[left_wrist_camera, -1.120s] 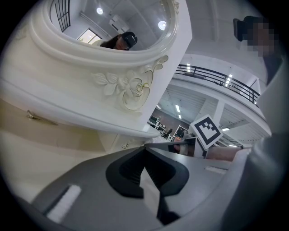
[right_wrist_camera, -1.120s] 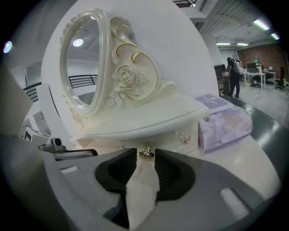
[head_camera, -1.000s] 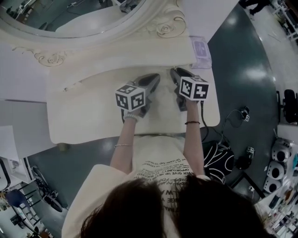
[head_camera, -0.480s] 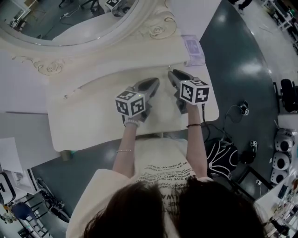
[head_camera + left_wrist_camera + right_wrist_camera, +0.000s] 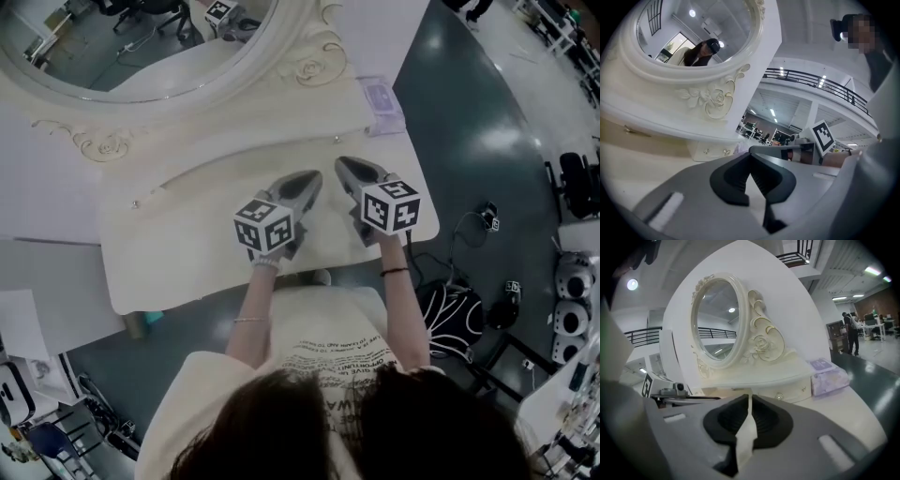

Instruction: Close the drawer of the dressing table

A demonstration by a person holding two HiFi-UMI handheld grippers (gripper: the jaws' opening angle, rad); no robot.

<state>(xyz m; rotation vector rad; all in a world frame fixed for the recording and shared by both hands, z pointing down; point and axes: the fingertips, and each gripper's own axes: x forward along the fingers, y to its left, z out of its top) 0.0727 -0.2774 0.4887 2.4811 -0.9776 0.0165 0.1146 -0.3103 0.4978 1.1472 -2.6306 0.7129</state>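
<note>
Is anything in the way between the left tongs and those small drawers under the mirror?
Nothing visible. The left tongs, shut and empty, hover over bare tabletop that runs straight to the small drawers; the purple pack lies off at the table's right end.

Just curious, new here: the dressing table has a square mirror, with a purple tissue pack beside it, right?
No. The mirror of the dressing table is oval, not square, as the right gripper view shows. The purple tissue pack does lie beside it.
</note>
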